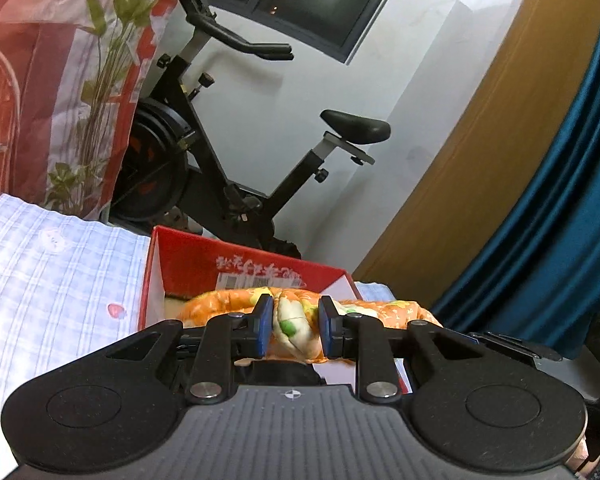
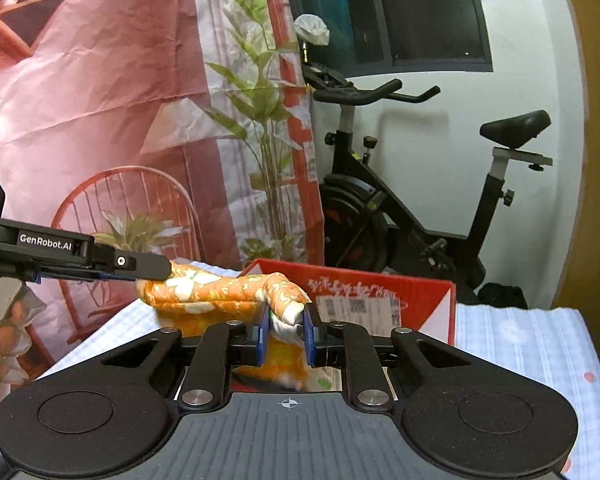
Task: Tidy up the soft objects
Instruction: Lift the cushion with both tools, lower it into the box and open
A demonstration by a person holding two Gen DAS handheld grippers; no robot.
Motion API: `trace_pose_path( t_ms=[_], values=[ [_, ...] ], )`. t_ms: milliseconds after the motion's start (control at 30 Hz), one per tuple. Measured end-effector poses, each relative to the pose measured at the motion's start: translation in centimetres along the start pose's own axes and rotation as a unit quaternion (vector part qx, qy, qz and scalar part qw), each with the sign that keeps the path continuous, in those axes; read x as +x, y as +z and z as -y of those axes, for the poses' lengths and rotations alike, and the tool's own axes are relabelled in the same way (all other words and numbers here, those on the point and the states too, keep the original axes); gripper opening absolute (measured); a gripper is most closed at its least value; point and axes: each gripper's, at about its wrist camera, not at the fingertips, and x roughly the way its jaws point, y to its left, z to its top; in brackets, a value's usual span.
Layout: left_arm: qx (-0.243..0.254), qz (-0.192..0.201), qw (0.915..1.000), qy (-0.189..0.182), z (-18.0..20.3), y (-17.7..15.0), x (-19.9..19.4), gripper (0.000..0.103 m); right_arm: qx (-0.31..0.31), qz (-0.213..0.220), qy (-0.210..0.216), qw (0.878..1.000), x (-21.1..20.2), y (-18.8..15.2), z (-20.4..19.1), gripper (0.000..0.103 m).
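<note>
Between the left gripper pads: bunched orange floral cloth, pinched tight. Right gripper pads likewise clamped on the cloth's other end; cloth hangs stretched betw. the two, raised over a red box. In right view the left gripper enters from the left, gripping the cloth's far end, w/ a hand at its handle. Obstructions: the box sits directly beyond and under both sets of fingers, open top, label on inner wall. Surface: bed w/ pale blue checked sheet, either side of box. Room beyond the fingers: black exercise bike, printed backdrop w/ plant motif, dark window, teal curtain, wood panel.
</note>
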Motion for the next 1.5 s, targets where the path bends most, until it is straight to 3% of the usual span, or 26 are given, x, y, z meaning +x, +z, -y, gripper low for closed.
trace_pose_path(
  t_ms=[233, 467, 600, 833, 1033, 1200, 1333, 1500],
  values=[
    [0.014, -0.053, 0.9983, 0.018, -1.5, 2.4, 6.0, 0.025, -0.025, -0.055, -0.013, 0.998, 5.8, 2.5, 2.8, 0.016],
    [-0.004, -0.103, 0.9939, 0.039, -3.9, 1.9, 11.6, 0.025, -0.043, -0.13, -0.026, 0.99, 13.1, 0.8, 4.7, 0.015],
    [-0.014, -0.106, 0.9934, 0.041, -4.8, 2.2, 13.0, 0.025, -0.041, -0.149, -0.029, 0.988, 15.9, -0.1, 5.6, 0.015],
    [0.008, -0.108, 0.9928, 0.05, -4.5, 2.7, 15.3, 0.025, -0.09, -0.168, -0.053, 0.98, 19.2, 0.3, 5.8, 0.015],
    [0.016, -0.156, 0.9862, 0.053, -4.7, 1.8, 15.9, 0.026, -0.096, -0.221, -0.045, 0.969, 20.2, -0.5, 6.2, 0.016],
    [0.033, -0.192, 0.9791, 0.057, -3.9, 1.3, 15.6, 0.029, -0.091, -0.26, -0.037, 0.961, 19.8, -1.3, 6.0, 0.025],
    [0.039, -0.219, 0.9728, 0.064, -3.8, 0.4, 15.1, 0.043, -0.091, -0.271, -0.034, 0.958, 19.0, -1.6, 5.8, 0.03],
    [0.049, -0.221, 0.9713, 0.074, -3.5, 0.0, 13.6, 0.05, -0.078, -0.269, -0.025, 0.96, 16.6, -1.7, 5.1, 0.043]
  ],
)
